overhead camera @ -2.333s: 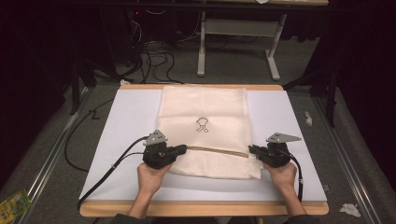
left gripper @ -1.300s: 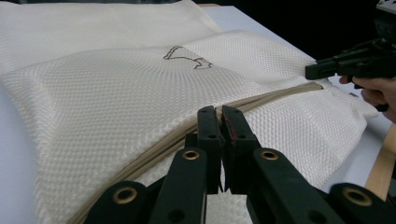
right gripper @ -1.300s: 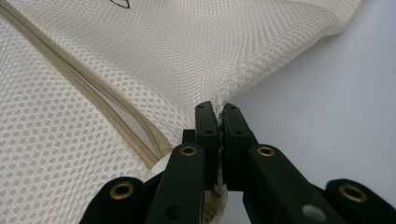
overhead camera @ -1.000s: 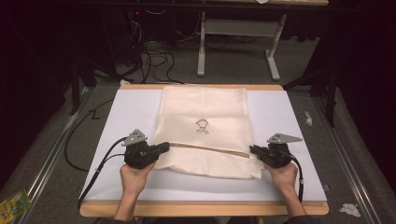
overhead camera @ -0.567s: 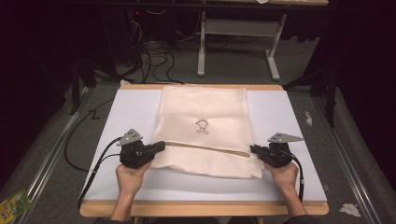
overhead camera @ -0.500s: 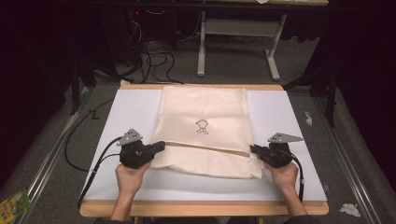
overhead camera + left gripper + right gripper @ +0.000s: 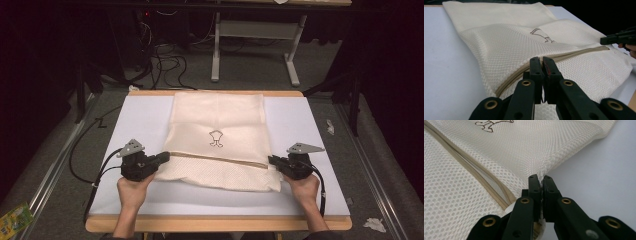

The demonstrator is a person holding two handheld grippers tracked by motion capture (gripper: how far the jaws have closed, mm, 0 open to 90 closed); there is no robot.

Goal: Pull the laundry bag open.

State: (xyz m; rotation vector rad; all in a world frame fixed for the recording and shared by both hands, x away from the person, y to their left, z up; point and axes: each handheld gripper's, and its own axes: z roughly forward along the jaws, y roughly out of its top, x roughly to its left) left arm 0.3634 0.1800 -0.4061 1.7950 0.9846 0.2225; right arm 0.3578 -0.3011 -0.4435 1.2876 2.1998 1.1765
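A cream mesh bag (image 7: 217,117) with a small dark emblem (image 7: 216,137) lies flat on the white sheet. A tan zipper (image 7: 220,159) crosses its near part. My left gripper (image 7: 165,158) is shut at the zipper's left end, its tips (image 7: 541,61) pressed together over the mesh; I cannot make out exactly what they pinch. My right gripper (image 7: 271,160) is shut on the bag's right edge by the zipper's other end, with mesh caught between its jaws (image 7: 541,178). The bag is drawn taut between them. The right gripper (image 7: 604,40) also appears far off in the left gripper view.
The white sheet (image 7: 145,115) covers a wooden table whose front edge (image 7: 215,223) is near the person's forearms. Beyond the table are a metal stand (image 7: 255,30) and cables (image 7: 165,60) on the floor. A green packet (image 7: 15,220) and crumpled paper (image 7: 372,224) lie on the floor.
The left gripper has moved left, and the bag's left edge went with it, stretching the zipper line straight. The right gripper has stayed in place.
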